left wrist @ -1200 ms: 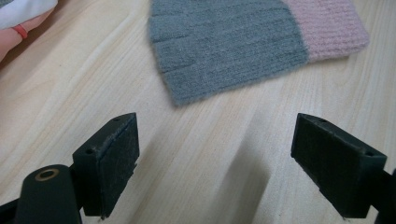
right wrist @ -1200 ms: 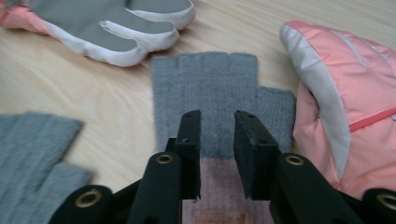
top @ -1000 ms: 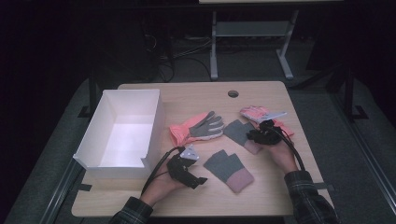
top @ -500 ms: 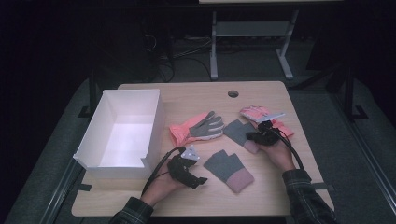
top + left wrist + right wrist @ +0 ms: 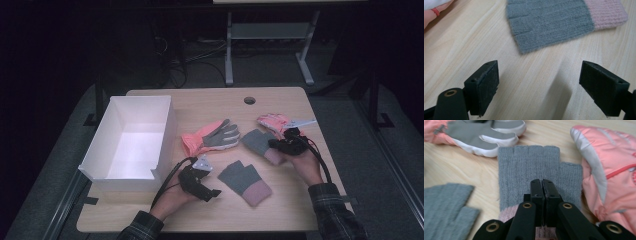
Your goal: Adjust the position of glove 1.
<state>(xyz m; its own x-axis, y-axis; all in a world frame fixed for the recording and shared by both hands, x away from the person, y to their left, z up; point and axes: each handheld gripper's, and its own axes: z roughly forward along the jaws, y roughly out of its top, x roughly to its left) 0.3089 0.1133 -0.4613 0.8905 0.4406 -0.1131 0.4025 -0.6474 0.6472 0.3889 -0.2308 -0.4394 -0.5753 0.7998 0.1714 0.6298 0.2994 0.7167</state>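
A grey knit fingerless glove (image 5: 255, 140) with a pink cuff lies right of centre on the table. My right gripper (image 5: 272, 144) is shut on a pinch of its fabric near the cuff. In the right gripper view the two jaws (image 5: 541, 182) stand pressed together over this glove (image 5: 524, 167), with pink fuzz between them. Its match, a second grey glove (image 5: 245, 181), lies in front of centre. My left gripper (image 5: 212, 192) rests low on the table just left of that one. The left gripper (image 5: 539, 92) is open with bare wood between its pads, and the glove (image 5: 549, 22) lies ahead.
A white open box (image 5: 131, 142) stands at the left. An orange and grey glove (image 5: 207, 137) lies in the middle, and a pink-orange glove (image 5: 274, 121) lies behind the right gripper. The table has a round hole (image 5: 249, 100) at the back. A dark floor surrounds the table.
The right hand has shifted slightly at the grey glove's cuff. The left hand has kept still.
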